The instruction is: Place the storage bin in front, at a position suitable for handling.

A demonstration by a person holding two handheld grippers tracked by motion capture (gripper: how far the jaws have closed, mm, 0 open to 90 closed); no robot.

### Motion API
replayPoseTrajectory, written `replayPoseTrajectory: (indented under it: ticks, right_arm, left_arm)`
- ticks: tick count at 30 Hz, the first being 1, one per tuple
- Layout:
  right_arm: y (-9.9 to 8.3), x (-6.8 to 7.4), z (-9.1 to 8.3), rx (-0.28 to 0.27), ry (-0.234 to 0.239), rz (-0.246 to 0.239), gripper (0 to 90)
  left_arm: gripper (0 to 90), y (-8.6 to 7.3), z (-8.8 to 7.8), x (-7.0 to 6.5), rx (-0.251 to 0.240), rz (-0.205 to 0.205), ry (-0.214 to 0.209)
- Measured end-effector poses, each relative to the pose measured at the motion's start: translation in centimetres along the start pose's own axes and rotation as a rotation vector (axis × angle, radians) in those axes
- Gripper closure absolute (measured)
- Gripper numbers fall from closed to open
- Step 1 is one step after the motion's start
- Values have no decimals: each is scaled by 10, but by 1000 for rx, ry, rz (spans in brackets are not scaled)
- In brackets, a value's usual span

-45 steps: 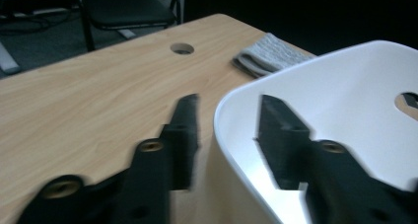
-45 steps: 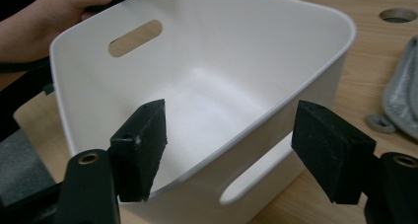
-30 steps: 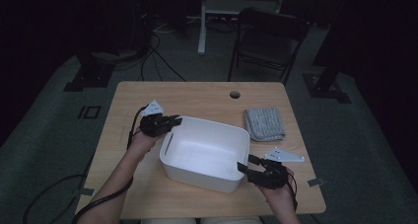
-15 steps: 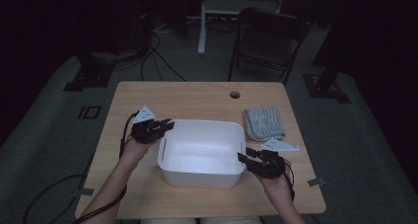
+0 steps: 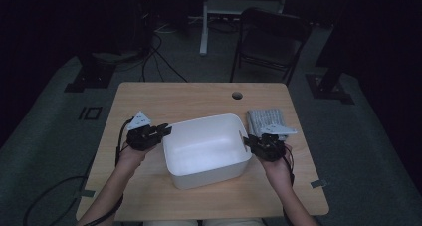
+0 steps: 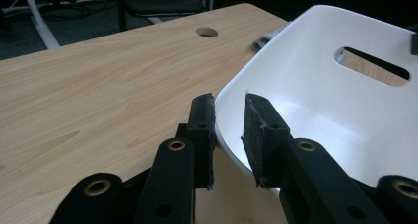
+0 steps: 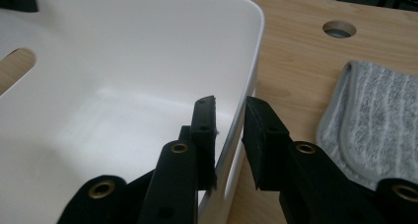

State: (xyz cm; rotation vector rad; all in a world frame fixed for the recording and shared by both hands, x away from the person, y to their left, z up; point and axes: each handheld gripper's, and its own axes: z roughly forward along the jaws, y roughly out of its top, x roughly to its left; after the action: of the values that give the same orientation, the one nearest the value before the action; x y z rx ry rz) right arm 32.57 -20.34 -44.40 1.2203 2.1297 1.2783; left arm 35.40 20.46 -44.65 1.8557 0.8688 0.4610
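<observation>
White plastic tub pinched by rim both sides: left gripper clamped, right gripper jaws just closing on wall, probably for two-handed carry.

Light wooden rectangular table with a round cable hole near its far edge. A folded grey striped terry cloth lies flat on the table's right side, below and right of the hole. Behind the table, on grey carpeted floor: a black folding metal chair, a white desk leg and black cables.
</observation>
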Motion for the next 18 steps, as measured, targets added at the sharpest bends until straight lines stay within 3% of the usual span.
replayPoseTrajectory:
  ticks: [7,9,11,18]
  right_arm:
    - [14,-12,17,22,-2,21,812]
    - [17,-14,22,18,-9,18,822]
    - [20,-15,26,18,-16,21,835]
    - [24,-17,34,8,-9,27,852]
  left_arm:
    - [730,1,-3,0,20,-17,-2]
    - [701,2,-3,-2,32,-7,15]
    - [591,2,-4,-2,43,-15,37]
    - [509,-1,-12,-1,52,-46,39]
